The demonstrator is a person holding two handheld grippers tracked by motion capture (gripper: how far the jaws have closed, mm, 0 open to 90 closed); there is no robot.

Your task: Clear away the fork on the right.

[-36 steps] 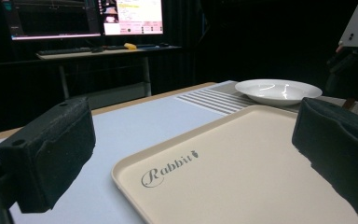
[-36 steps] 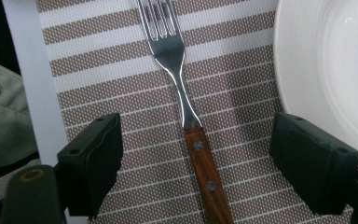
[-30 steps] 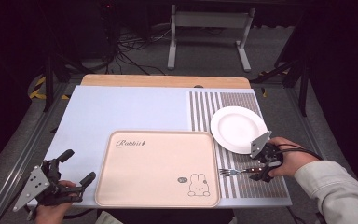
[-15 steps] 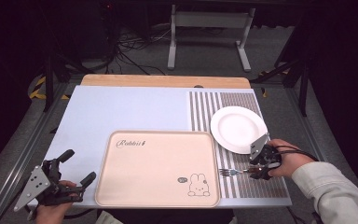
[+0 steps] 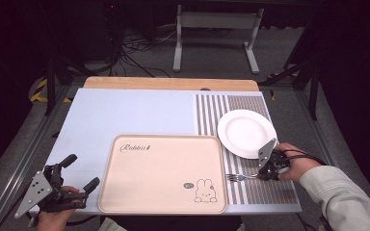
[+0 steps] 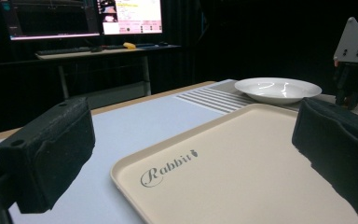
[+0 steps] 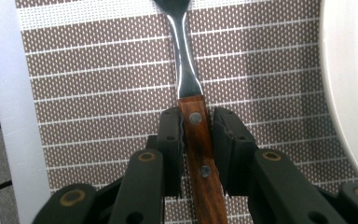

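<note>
A fork (image 5: 238, 177) with a wooden handle (image 7: 198, 140) lies on the brown striped mat (image 5: 221, 110), tines towards the beige rabbit tray (image 5: 164, 173). My right gripper (image 5: 265, 174) sits low over the handle. Its jaws have just been closing, and its pads (image 7: 172, 135) now press on both sides of the handle. My left gripper (image 5: 82, 172) rests at the table's near left corner, open with nothing between its fingers, and faces the tray (image 6: 242, 158).
A white plate (image 5: 246, 133) stands on the mat just beyond my right gripper, its rim (image 7: 354, 70) close beside the fork. The pale blue table top (image 5: 125, 115) stretches behind the tray. Floor cables and a stand lie past the far edge.
My right gripper's jaws have drawn together onto the fork's handle while the hand barely shifted. The left gripper has kept still.
</note>
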